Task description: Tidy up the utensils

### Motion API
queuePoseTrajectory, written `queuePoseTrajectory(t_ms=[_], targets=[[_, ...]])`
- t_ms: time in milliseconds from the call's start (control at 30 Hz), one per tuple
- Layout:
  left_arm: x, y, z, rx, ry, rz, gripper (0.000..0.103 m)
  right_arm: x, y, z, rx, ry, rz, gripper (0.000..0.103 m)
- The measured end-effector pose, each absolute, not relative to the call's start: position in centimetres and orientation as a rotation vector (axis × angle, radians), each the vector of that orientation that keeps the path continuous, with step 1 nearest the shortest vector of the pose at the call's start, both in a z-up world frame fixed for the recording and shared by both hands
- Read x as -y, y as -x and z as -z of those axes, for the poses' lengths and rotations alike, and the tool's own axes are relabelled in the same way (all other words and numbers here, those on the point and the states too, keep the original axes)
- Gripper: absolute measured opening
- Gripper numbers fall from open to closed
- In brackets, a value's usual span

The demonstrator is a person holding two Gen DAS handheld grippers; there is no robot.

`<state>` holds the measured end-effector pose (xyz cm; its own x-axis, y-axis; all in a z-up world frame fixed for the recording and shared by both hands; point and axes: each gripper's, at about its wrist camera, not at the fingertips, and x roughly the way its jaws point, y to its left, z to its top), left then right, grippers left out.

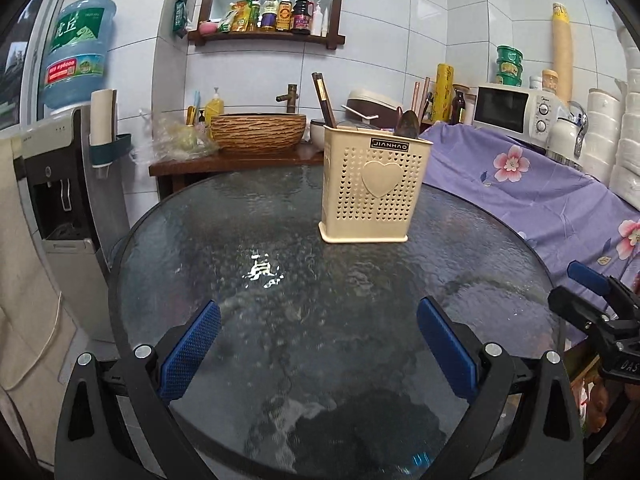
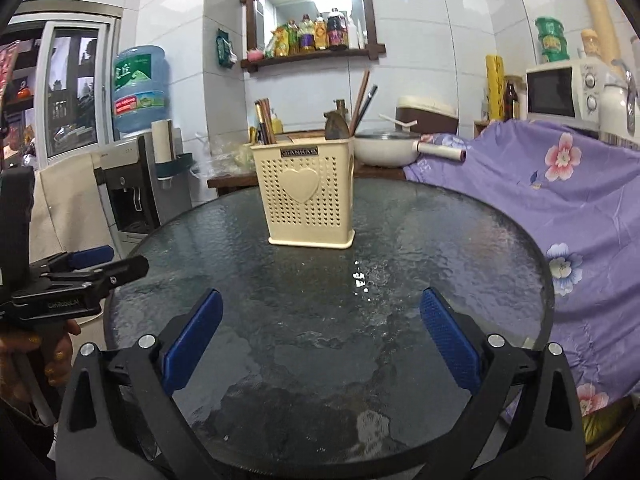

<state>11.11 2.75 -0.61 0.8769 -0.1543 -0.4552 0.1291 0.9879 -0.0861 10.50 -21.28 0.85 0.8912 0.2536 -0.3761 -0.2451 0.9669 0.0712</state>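
- Left wrist view: the left gripper (image 1: pixel 318 344) hovers over the near part of the round glass table (image 1: pixel 200 240), its blue pads spread wide with nothing between them.
- The cream utensil holder (image 1: pixel 374 188) stands upright on the far side of the table, right of centre, with chopsticks (image 1: pixel 322 100) and a dark scoop (image 1: pixel 408 123) poking out.
- Right wrist view: the right gripper (image 2: pixel 322 336) is likewise spread apart and empty, well short of the holder.
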Motion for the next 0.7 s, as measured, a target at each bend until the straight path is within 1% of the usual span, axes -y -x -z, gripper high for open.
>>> queuePoseTrajectory(t_ms=[333,700], targets=[[-1.6,-7.4,-0.2,-0.443,0.048,0.16,0.097,21.6,-6.1,-2.1,-0.335,-0.03,-0.276,0.097],[-0.7,-5.4,-0.9,-0.41,0.052,0.158,0.097,22.3,-3.9,-2.5,-0.309,-0.044,-0.277,0.097]])
